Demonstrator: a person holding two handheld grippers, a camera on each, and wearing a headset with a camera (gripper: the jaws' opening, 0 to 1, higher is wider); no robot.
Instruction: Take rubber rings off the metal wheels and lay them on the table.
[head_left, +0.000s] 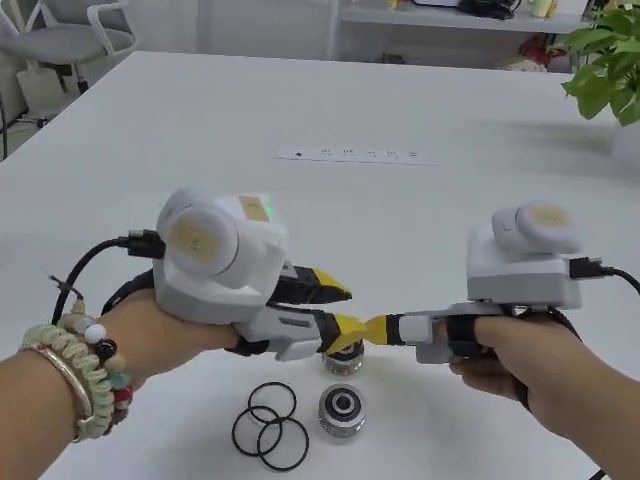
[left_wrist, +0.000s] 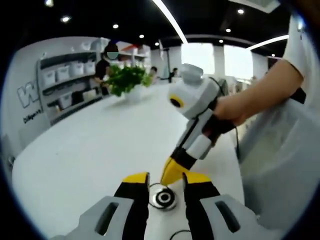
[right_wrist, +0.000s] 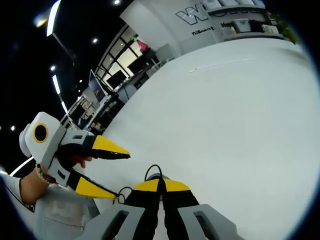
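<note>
Three black rubber rings (head_left: 270, 427) lie overlapping on the white surface (head_left: 400, 120), close to its near edge. Just right of them a metal wheel (head_left: 341, 410) stands flat on the surface. A second wheel (head_left: 343, 362) sits a little farther from that edge, under the tips of both grippers.

The left gripper (head_left: 355, 310) reaches in from the left with its jaws apart. In the left gripper view (left_wrist: 166, 178) the second wheel (left_wrist: 164, 198) shows between the two yellow tips, low down. The right gripper (head_left: 372, 327) comes in from the right with its jaws pressed together, its tip meeting the left gripper's lower jaw above that wheel. In the right gripper view (right_wrist: 160, 186) a thin black loop rises just beyond the closed tips, but whether they pinch it I cannot tell. The left gripper (right_wrist: 124, 176) spreads open beside it there.

A white power strip (head_left: 357, 155) lies mid-surface, and a green plant (head_left: 605, 60) stands at the far right corner.
</note>
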